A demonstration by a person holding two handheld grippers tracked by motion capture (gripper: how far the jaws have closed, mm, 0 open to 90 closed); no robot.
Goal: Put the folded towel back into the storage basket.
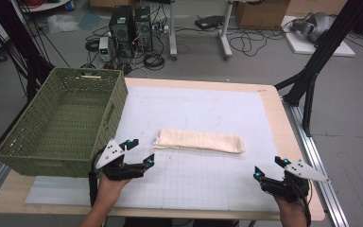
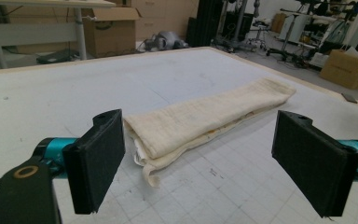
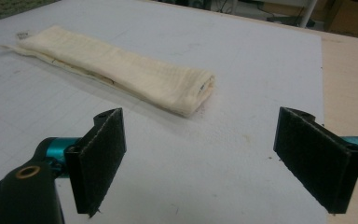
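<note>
Cream folded cloth (image 1: 199,141) (one), two grippers

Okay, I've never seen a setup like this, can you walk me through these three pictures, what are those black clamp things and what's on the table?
A person sits at a table with a hand-held two-jaw tool in each hand: the left gripper and the right gripper. One picture looks down from above. The other two come from cameras on each gripper, looking along its black pads. On the white mat lies a folded cream cloth, with a green woven basket at the left edge. Both grippers are open and hold nothing.
</note>
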